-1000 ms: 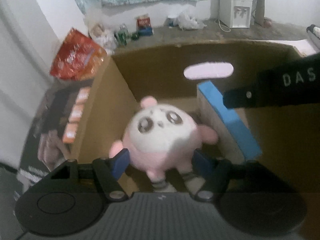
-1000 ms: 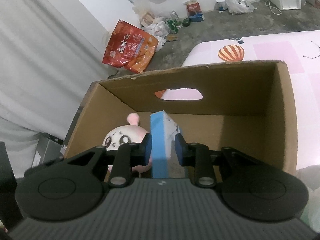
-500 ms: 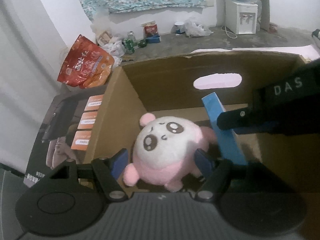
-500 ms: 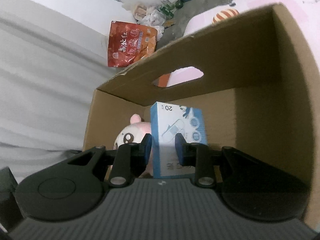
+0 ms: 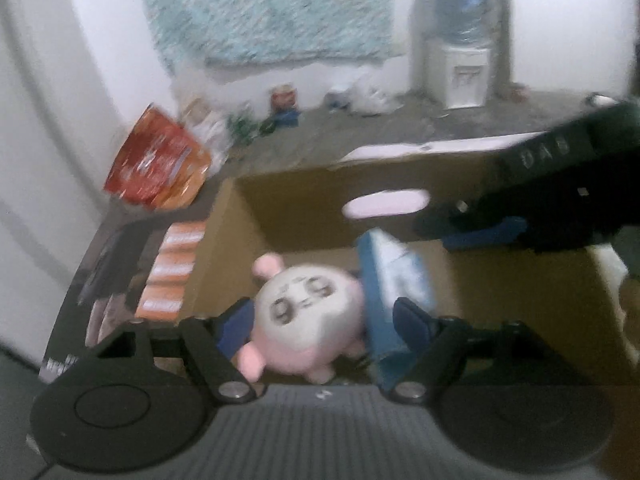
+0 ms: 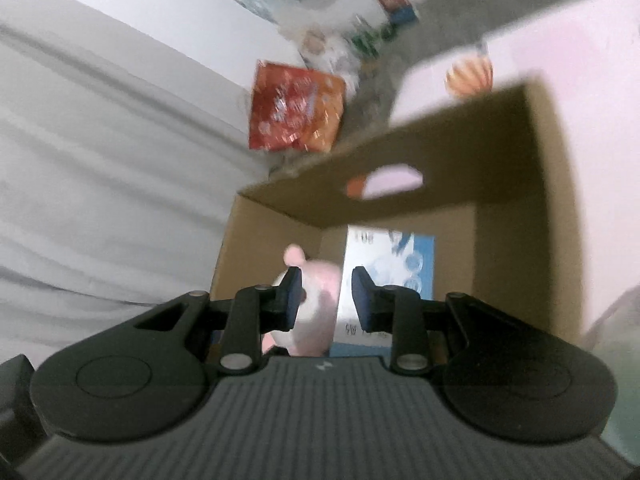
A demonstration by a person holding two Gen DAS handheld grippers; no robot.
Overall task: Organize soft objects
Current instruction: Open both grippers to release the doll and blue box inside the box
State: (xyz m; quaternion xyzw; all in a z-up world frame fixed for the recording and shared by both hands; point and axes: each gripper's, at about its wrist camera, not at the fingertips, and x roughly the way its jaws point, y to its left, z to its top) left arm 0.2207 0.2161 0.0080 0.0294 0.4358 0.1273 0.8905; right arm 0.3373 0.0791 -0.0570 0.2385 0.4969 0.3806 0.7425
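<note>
While the plush toy (image 5: 308, 316) sits inside the cardboard box (image 5: 520, 292), the left gripper (image 5: 322, 322) straddles it at six o'clock, jaws wide, untouching; the right gripper (image 6: 325, 298) is opening, empty.

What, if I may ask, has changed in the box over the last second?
The right hand-held gripper has let go of the blue-and-white packet; its jaws are opening and nothing is between them. The packet now leans against the pink plush toy. The left hand-held gripper has drawn back, clear of the toy. The cardboard box is unchanged.
</note>
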